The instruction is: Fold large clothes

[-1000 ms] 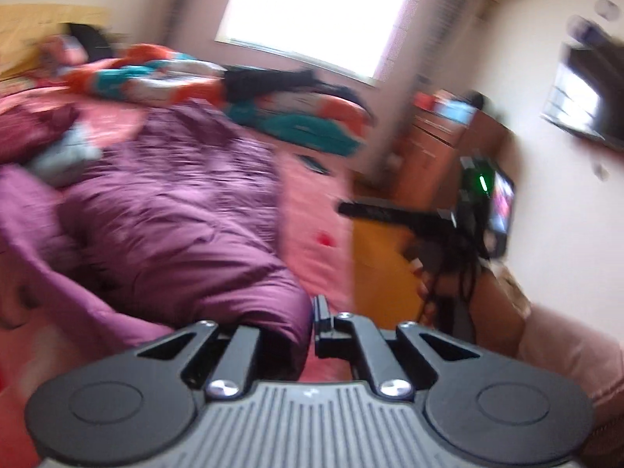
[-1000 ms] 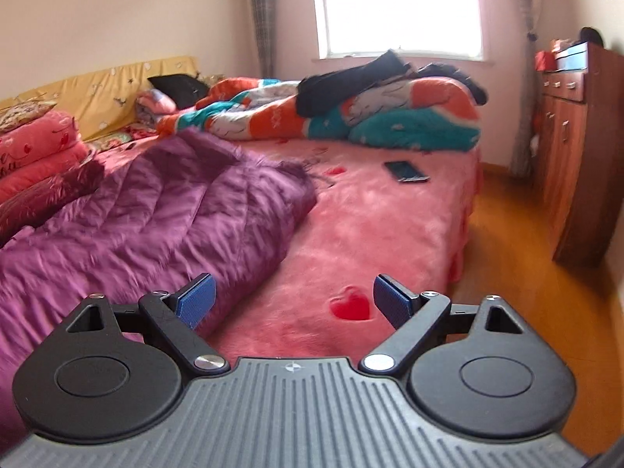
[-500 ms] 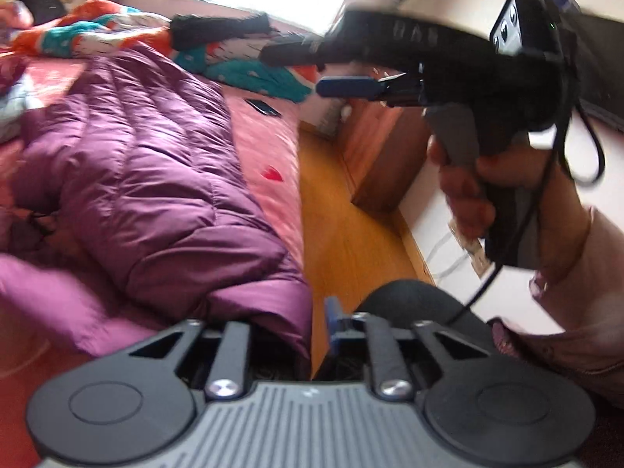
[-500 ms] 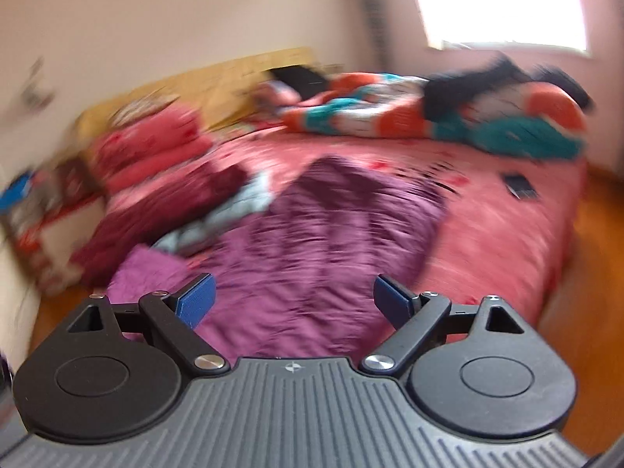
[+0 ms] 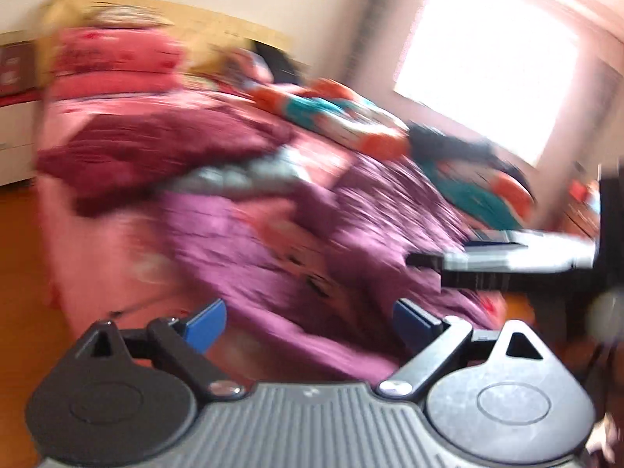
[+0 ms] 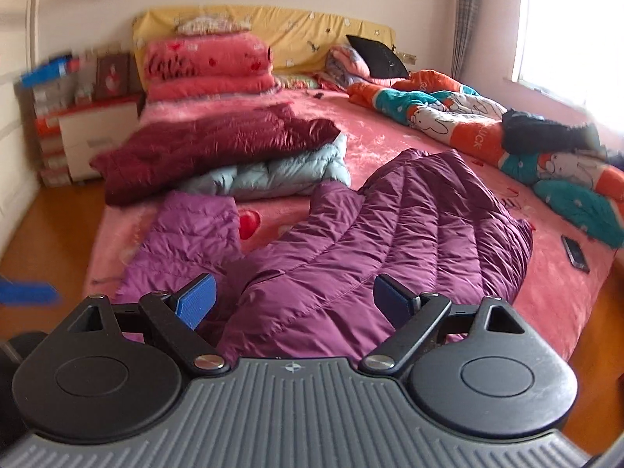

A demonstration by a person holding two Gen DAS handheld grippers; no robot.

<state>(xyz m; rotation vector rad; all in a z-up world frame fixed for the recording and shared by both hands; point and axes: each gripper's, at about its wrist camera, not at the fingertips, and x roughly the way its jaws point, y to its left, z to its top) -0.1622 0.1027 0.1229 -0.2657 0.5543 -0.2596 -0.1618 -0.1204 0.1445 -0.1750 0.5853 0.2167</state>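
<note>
Pink bedspread (image 6: 390, 144) carries the purple down coat (image 6: 390, 234), spread near the bed's front edge with one sleeve lying out to the left. The left gripper (image 5: 308, 321) has just been opening; a second ago it pinched the coat's hem, now its jaws stand apart, empty. The right gripper (image 6: 294, 296) hovers spread, as before, so that fold looks set down.

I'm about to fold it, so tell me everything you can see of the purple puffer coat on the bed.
The purple puffer coat is quilted, with a slightly shiny shell and stitched channels. It lies spread and rumpled on the pink bedspread, one sleeve out to the side, its near edge at the bed's edge. Neither gripper holds it; it touches only the bedspread.
</note>
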